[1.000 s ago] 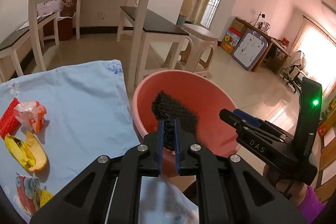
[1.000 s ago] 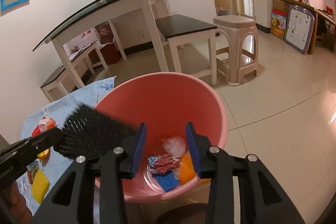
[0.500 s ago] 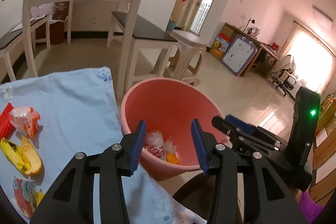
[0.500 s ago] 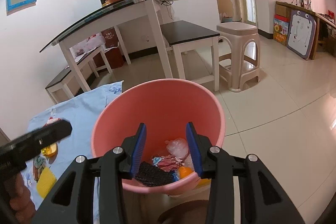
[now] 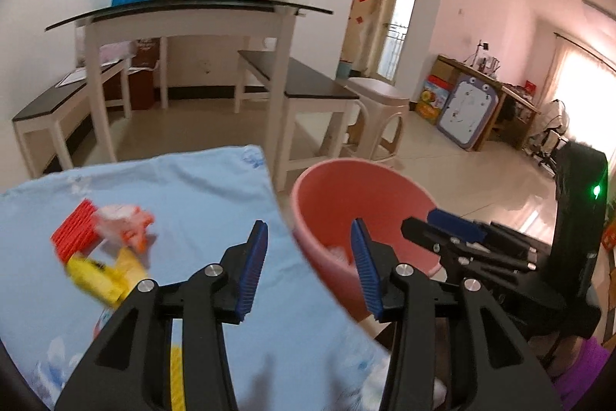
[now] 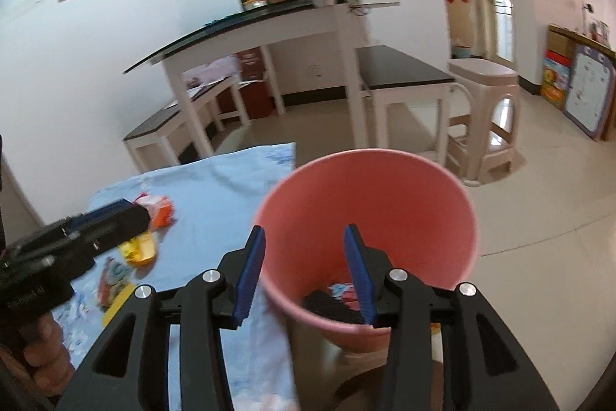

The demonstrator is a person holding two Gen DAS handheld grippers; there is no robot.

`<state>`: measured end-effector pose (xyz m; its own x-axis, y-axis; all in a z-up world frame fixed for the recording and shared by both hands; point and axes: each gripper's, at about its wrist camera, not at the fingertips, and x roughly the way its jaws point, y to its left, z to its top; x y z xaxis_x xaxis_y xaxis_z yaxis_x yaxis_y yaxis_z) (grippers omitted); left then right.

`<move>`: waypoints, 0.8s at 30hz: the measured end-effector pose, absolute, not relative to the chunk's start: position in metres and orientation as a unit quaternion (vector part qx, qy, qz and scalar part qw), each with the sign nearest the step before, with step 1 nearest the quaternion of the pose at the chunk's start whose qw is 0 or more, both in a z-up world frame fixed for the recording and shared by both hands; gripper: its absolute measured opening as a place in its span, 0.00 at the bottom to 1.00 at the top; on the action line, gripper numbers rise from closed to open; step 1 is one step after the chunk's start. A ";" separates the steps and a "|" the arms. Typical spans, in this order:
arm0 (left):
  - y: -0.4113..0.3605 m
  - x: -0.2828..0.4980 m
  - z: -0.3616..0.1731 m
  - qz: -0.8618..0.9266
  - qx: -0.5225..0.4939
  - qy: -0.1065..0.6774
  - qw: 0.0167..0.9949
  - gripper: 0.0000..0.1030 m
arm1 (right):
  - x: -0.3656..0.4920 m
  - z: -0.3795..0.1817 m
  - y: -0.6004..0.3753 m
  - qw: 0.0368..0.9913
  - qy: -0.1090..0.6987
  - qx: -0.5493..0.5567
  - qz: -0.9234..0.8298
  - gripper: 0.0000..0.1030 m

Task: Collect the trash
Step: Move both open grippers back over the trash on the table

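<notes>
A pink bucket [image 5: 354, 203] stands beside a light blue cloth [image 5: 192, 187]. My left gripper [image 5: 308, 234] hangs open and empty over the cloth's edge by the bucket rim. On the cloth lie a red ridged piece [image 5: 75, 232], a pink-white wrapper [image 5: 123, 222] and a yellow wrapper [image 5: 104, 274]. In the right wrist view my right gripper [image 6: 304, 237] hovers above the bucket [image 6: 365, 203], its jaws opening with nothing held between them. A black mesh piece [image 6: 327, 303] lies among other scraps at the bucket's bottom. The left gripper [image 6: 131, 216] shows at the left, above the wrappers.
Behind the cloth stand a white table with a dark glass top [image 5: 184, 10], two low benches [image 5: 304, 83] and a beige plastic stool [image 6: 485, 110]. A drawing board [image 5: 467, 110] leans at the far right. Tiled floor surrounds the bucket.
The left gripper opened and let go of the black mesh piece, which now lies in the bucket. It then swung left toward the cloth. Both grippers rose slightly.
</notes>
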<state>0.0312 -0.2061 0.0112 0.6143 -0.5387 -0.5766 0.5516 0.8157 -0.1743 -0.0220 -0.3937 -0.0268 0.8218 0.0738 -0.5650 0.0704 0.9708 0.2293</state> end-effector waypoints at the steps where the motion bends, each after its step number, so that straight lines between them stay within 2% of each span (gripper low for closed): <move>1: -0.200 0.029 0.011 -0.297 0.011 0.319 0.900 0.44 | -0.021 -0.026 -0.388 0.947 0.299 0.120 0.008 0.42; 11: -0.123 0.013 0.006 -0.227 -0.019 0.312 0.922 0.44 | -0.005 -0.028 -0.317 0.937 0.318 0.111 0.089 0.44; 24: -0.047 0.010 -0.008 -0.181 -0.065 0.320 0.928 0.44 | 0.001 -0.034 -0.256 0.921 0.342 0.126 0.136 0.54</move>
